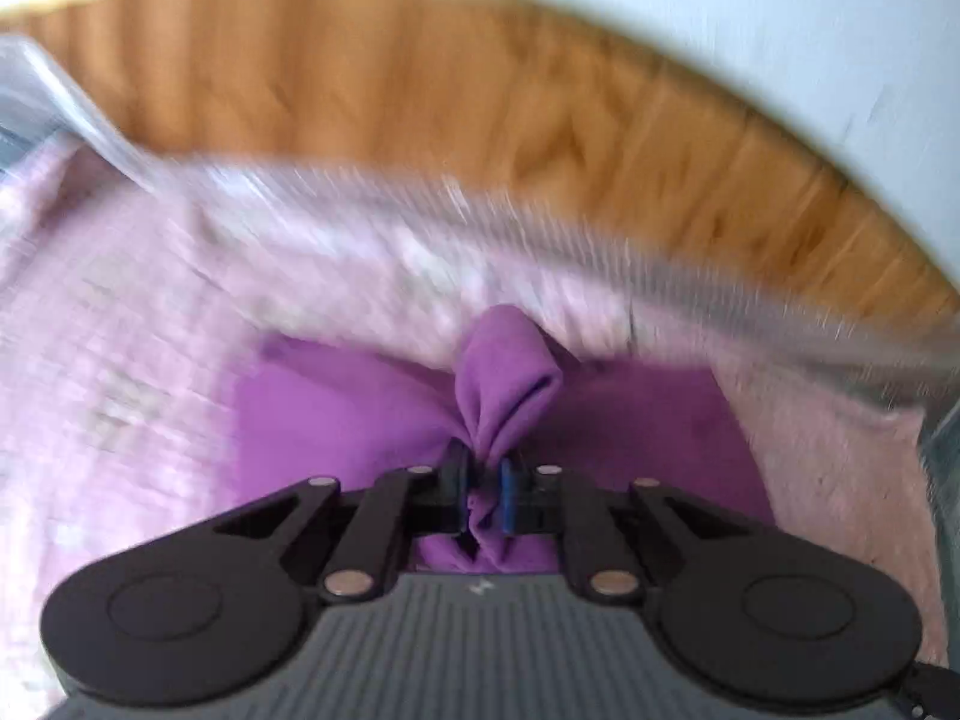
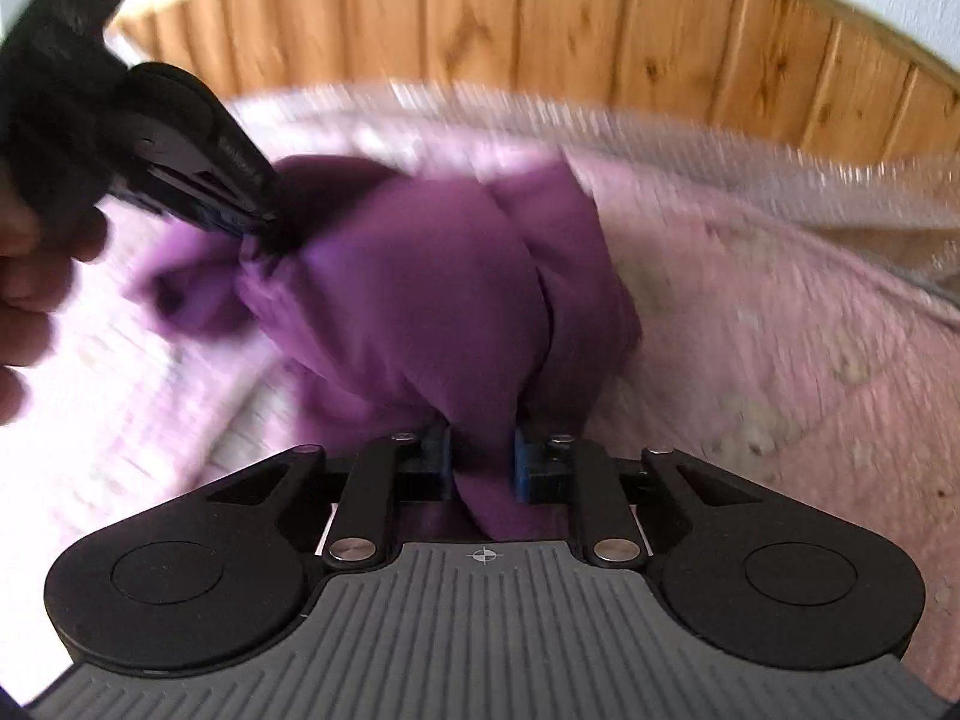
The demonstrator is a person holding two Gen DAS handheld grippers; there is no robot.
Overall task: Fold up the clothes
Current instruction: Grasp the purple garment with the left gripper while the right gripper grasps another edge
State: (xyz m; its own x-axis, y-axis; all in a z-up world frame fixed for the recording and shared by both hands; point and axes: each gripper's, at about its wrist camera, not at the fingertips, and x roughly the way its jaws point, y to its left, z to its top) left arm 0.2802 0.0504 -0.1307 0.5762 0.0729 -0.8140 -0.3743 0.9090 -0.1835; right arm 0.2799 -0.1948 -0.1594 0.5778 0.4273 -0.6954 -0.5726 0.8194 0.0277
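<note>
A purple garment (image 1: 336, 414) lies partly on a pink bedspread (image 1: 120, 324). My left gripper (image 1: 485, 468) is shut on a bunched fold of it, with a tuft (image 1: 507, 372) sticking out past the fingers. In the right wrist view the purple garment (image 2: 420, 300) is lifted and bunched. My right gripper (image 2: 480, 456) is shut on its near edge. The left gripper (image 2: 258, 222) also shows there at upper left, pinching the garment's other end. Both views are motion-blurred.
The pink bedspread (image 2: 780, 324) covers the surface. A wooden panelled wall (image 2: 540, 30) runs behind it, with white wall (image 1: 780, 18) above. A hand (image 2: 30, 282) holds the left gripper at the left edge.
</note>
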